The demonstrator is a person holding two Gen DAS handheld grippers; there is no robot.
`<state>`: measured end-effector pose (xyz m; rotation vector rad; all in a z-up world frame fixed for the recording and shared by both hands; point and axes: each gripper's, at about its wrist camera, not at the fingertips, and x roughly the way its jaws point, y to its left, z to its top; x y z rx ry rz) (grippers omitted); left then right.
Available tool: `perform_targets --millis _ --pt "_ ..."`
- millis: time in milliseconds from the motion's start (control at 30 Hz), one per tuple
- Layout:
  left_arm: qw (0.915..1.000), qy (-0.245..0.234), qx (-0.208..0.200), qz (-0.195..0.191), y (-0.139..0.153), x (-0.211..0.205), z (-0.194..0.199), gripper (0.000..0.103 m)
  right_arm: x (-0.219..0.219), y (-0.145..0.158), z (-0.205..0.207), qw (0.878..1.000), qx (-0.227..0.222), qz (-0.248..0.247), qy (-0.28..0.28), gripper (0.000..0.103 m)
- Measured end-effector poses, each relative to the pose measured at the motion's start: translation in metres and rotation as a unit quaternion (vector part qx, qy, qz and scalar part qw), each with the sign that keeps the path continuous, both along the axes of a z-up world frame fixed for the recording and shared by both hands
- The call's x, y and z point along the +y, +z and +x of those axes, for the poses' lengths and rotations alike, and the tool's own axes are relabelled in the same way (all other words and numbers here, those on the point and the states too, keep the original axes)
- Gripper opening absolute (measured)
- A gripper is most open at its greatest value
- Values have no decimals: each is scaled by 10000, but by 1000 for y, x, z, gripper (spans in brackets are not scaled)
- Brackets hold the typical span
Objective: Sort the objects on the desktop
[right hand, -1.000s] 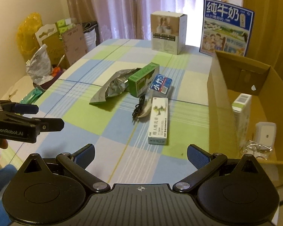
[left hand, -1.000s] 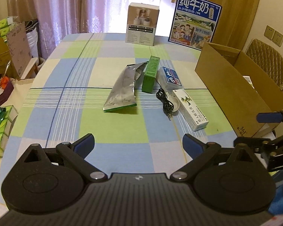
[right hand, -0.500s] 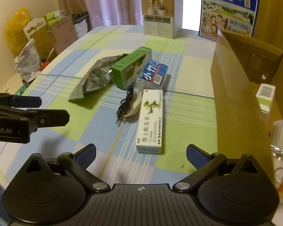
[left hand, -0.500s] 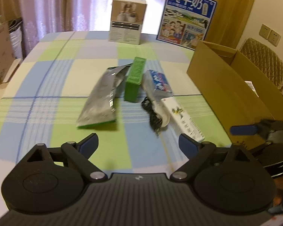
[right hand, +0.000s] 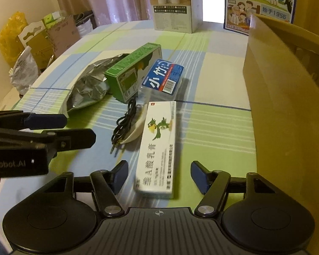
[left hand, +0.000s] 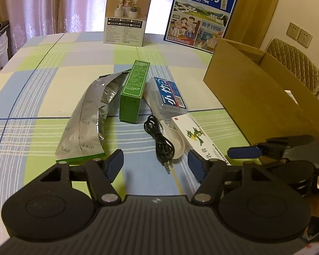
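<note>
On the checked tablecloth lie a silver foil bag point(left hand: 85, 123), a green box point(left hand: 134, 91), a clear case with a blue label point(left hand: 168, 95), a coiled black cable point(left hand: 159, 140), a white spoon point(left hand: 177, 143) and a long white box with a green bird point(left hand: 200, 140). My left gripper point(left hand: 156, 165) is open, low over the table just short of the cable's plug. My right gripper point(right hand: 159, 175) is open, its fingers either side of the white box's point(right hand: 159, 146) near end, apart from it. Each view shows the other gripper: right point(left hand: 268, 146), left point(right hand: 63, 129).
An open cardboard box point(left hand: 255, 97) stands along the table's right side, close to the white box. At the far edge stand a beige product box point(left hand: 126, 19) and a blue milk carton panel point(left hand: 200, 14). A padded chair point(left hand: 295, 68) is behind; bags and cartons point(right hand: 32, 42) crowd the floor at left.
Both grippers have moved forward and lower towards the cluster of items. The right one now has the white box's near end between its fingers. Both stayed open.
</note>
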<state>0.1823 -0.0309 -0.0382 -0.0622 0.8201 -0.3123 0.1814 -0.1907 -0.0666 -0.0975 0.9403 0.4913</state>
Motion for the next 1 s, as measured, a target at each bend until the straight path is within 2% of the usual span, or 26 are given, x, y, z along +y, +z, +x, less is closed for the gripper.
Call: perform_targets --millis 100,133,400,533,767,900,1000 --pt "10000 -35 39 37 -5 -2 6 62 -1 -5 7 10000 70 21 -64 49" --pt "10000 -59 44 55 -6 -3 8 60 -3 -5 8 9999 119 50 -96 37" --pt "9998 -142 68 98 -18 -14 27 54 -9 -3 3 9995 110 -85 -279 36" --pt "9998 -110 104 153 -24 -18 38 44 -10 -3 4 9995 116 -70 -293 36" --pt "9997 -69 236 -9 -35 -22 54 42 -10 -3 5 9994 139 -25 -316 36" --pt "9993 11 372 -40 -40 -21 56 20 -10 -4 5 9994 149 -14 -308 36" --pt "9992 -43 397 49 -38 -21 49 19 -9 -3 4 9994 203 58 -287 36"
